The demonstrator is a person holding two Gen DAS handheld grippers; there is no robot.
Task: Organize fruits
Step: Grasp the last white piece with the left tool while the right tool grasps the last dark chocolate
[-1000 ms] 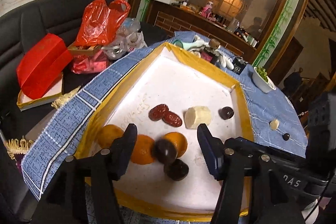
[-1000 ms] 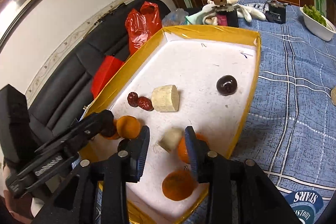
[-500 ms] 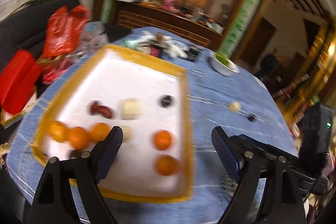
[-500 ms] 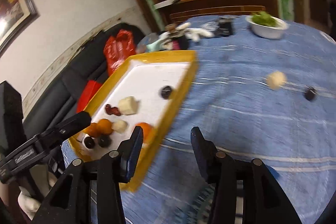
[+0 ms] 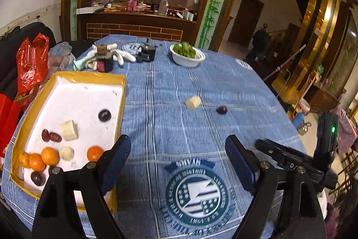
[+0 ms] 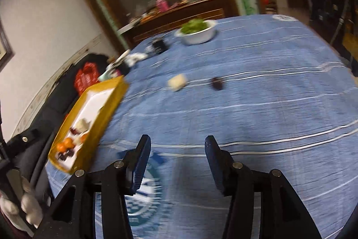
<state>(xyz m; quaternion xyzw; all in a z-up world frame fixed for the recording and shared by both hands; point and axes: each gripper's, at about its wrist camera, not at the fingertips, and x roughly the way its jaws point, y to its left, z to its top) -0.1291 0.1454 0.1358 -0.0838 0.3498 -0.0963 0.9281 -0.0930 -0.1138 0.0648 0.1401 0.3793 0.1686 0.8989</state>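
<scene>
Right wrist view motion-blurred: fruit in the yellow tray [image 6: 105, 113] indistinct; tablecloth emblem [image 6: 145, 189] beside it partly hidden.

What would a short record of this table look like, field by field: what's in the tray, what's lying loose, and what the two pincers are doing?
tray: yellow-rimmed, at the table's left; holds oranges, dark round fruits, red dates, pale chunks
loose on cloth: pale chunk, dark fruit, side by side, apart
bowl of greens: far side of table
left gripper: open, empty, over the cloth
right gripper: jaws opening, nothing between them
</scene>
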